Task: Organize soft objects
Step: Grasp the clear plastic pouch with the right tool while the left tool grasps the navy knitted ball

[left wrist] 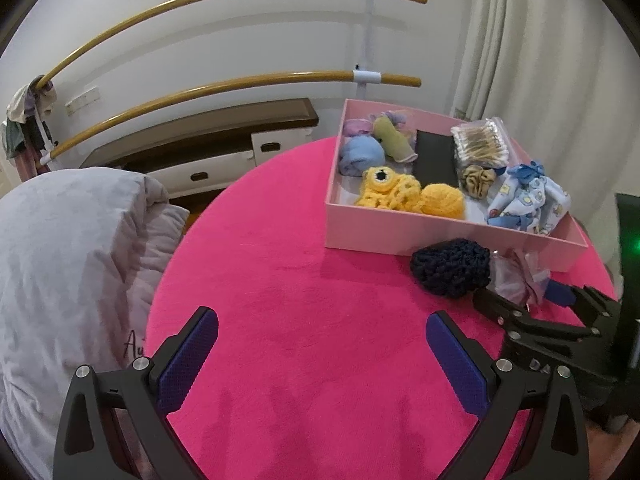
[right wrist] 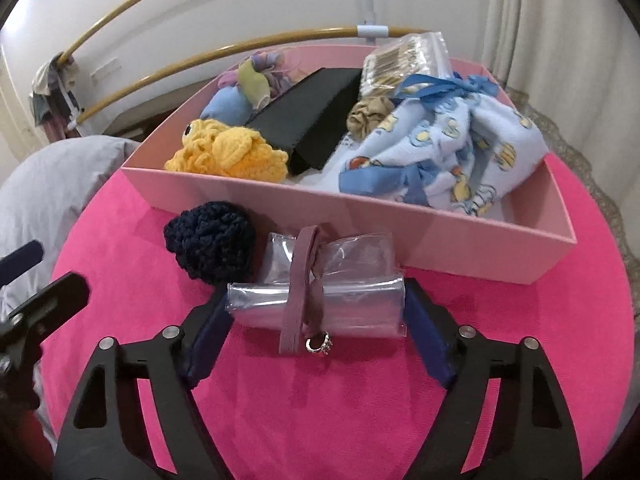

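A clear plastic roll [right wrist: 352, 304] bound by a mauve strap with a small ring lies on the pink tablecloth [right wrist: 320, 400], just in front of the pink box [right wrist: 400, 232]. My right gripper [right wrist: 316, 312] spans the roll lengthwise, with a blue pad against each end. A navy crocheted piece [right wrist: 212, 240] sits to the left of the roll, touching it. My left gripper [left wrist: 320, 344] hovers open over bare cloth with nothing between its fingers. From the left wrist view the right gripper [left wrist: 524, 300] shows at the right, beside the navy piece [left wrist: 452, 268].
The pink box [left wrist: 400, 236] holds a yellow crocheted toy [left wrist: 400, 194], a blue printed cloth bundle [left wrist: 528, 200], a black case [left wrist: 436, 156], a bag of cotton swabs [left wrist: 480, 142], a beige scrunchie [left wrist: 478, 178] and rolled socks. A grey quilt [left wrist: 68, 260] lies left of the round table.
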A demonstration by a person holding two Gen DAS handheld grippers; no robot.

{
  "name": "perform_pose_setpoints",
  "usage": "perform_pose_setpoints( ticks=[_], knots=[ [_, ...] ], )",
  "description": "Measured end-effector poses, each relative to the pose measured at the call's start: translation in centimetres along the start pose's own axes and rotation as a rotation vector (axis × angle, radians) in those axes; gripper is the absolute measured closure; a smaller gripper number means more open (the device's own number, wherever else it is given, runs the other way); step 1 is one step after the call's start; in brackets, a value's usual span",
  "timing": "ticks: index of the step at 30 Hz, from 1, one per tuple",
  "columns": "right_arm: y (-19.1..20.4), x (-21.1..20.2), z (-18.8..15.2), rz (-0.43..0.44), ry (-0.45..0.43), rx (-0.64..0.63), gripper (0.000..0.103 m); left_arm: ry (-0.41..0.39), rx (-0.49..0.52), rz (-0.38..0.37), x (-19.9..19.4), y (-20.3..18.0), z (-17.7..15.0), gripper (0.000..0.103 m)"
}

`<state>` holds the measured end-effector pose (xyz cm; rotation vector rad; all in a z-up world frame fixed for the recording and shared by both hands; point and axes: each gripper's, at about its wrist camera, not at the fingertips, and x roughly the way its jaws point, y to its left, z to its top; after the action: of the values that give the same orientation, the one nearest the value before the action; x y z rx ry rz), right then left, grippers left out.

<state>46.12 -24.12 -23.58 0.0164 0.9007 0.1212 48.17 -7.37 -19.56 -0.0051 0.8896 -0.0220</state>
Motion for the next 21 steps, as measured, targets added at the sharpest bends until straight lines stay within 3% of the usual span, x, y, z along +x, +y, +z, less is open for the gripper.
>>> perform_pose_setpoints(
  ticks=[13,21],
  knots=[
    [-4.9,-2.8,-2.2,-0.014,-0.024,0.101,0.026,0.009,0.085,-0.071,2.5,-5.2,0.6,0.000],
    [-6.9,-3.5,-2.5,-0.026,-0.039,0.151,0.026,0.026,0.090,-0.062,6.0,-7.2,1.8,0.001]
  ],
)
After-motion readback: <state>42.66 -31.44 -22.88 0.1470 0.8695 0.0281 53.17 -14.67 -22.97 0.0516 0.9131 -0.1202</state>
